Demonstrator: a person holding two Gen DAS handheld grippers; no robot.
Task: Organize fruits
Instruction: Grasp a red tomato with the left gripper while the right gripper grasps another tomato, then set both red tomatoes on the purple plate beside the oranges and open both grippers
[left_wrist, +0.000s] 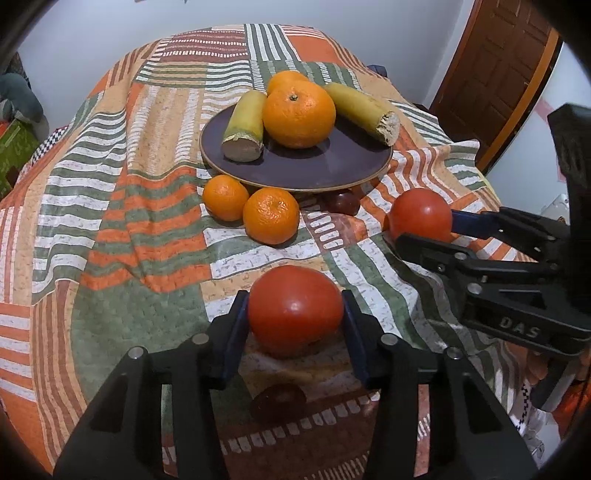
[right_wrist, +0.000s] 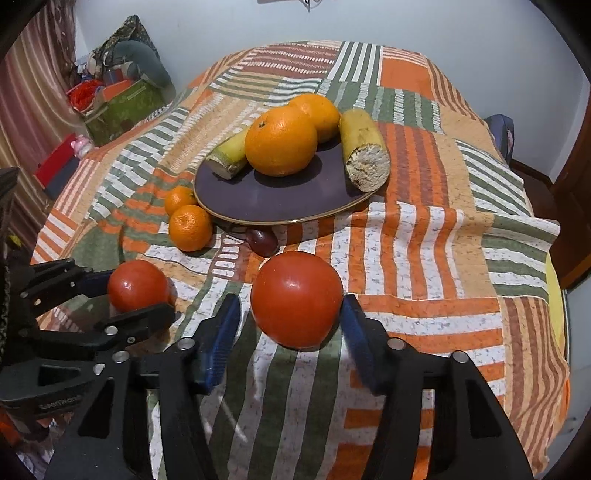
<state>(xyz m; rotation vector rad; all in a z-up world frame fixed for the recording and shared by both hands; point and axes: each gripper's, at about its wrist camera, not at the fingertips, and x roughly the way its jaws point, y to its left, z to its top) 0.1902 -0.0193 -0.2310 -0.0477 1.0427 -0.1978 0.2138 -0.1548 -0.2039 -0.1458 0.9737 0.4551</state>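
Observation:
A dark purple plate (left_wrist: 332, 166) (right_wrist: 266, 199) holds two large oranges (left_wrist: 299, 114) (right_wrist: 280, 146) and two banana halves (left_wrist: 245, 127) (right_wrist: 364, 147). Two small mandarins (left_wrist: 271, 216) (right_wrist: 190, 227) lie on the cloth in front of it, with a small dark fruit (left_wrist: 341, 203) (right_wrist: 264, 240) under the plate's edge. My left gripper (left_wrist: 295, 314) (right_wrist: 127, 295) is shut on a red tomato (left_wrist: 295, 310) (right_wrist: 138, 284). My right gripper (right_wrist: 295, 306) (left_wrist: 421, 229) is shut on a second red tomato (right_wrist: 297, 299) (left_wrist: 421, 214). Both are held just above the cloth.
The table wears a striped orange, green and white patchwork cloth (right_wrist: 424, 240). Another small dark fruit (left_wrist: 279, 402) lies under my left gripper. Boxes and clutter (right_wrist: 122, 99) stand at the far left. A wooden door (left_wrist: 495, 77) is at the right.

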